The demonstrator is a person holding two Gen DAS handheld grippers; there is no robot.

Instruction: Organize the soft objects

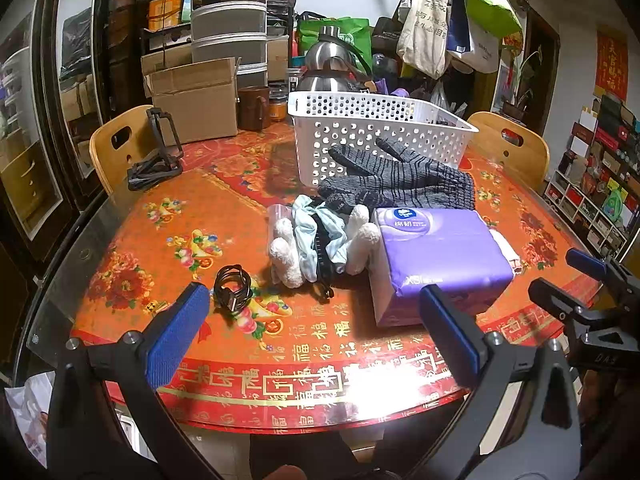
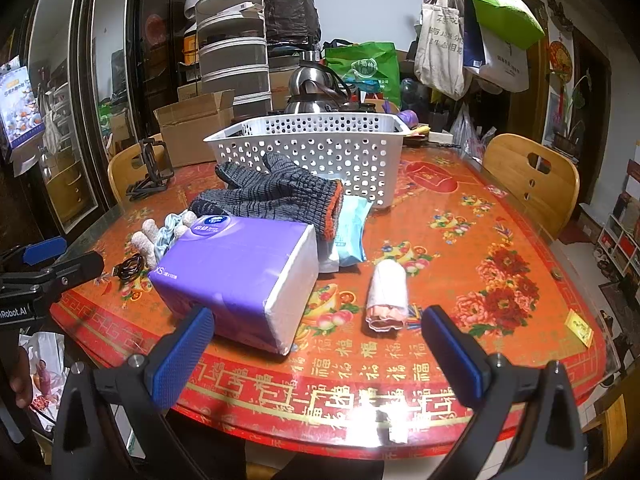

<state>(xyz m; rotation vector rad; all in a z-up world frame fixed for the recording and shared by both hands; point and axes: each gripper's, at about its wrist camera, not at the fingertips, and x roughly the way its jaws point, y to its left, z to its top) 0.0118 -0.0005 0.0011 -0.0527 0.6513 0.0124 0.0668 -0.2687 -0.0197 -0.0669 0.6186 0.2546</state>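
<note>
On the red patterned counter [image 1: 132, 240], going from the left, a coiled black cable [image 1: 233, 289] lies at about 12 o'clock from the left finger of the left tool [image 1: 314, 326], just beyond its blue pad. That tool hangs over the near edge with its jaws spread wide and nothing between them. Next along, a white plush toy wrapped with a pale blue scrunchie [image 1: 320, 240] lies at 12 o'clock from the left tool, touching the purple tissue pack [image 1: 436, 256] at 1 o'clock. Behind these, at 12 o'clock, dark grey knit gloves [image 1: 404, 180] lean against the white perforated basket [image 1: 384, 128].

In the right wrist view the right tool [image 2: 318, 350] is likewise released, gripping nothing. The tissue pack [image 2: 240, 268] sits at 11 o'clock, its near corner just beside the left pad. A light blue wipes packet [image 2: 352, 228] lies under the glove cuffs at 12 o'clock, and a rolled pinkish-white cloth [image 2: 387, 296] rests at 1 o'clock, near the right pad but apart from it.
</note>
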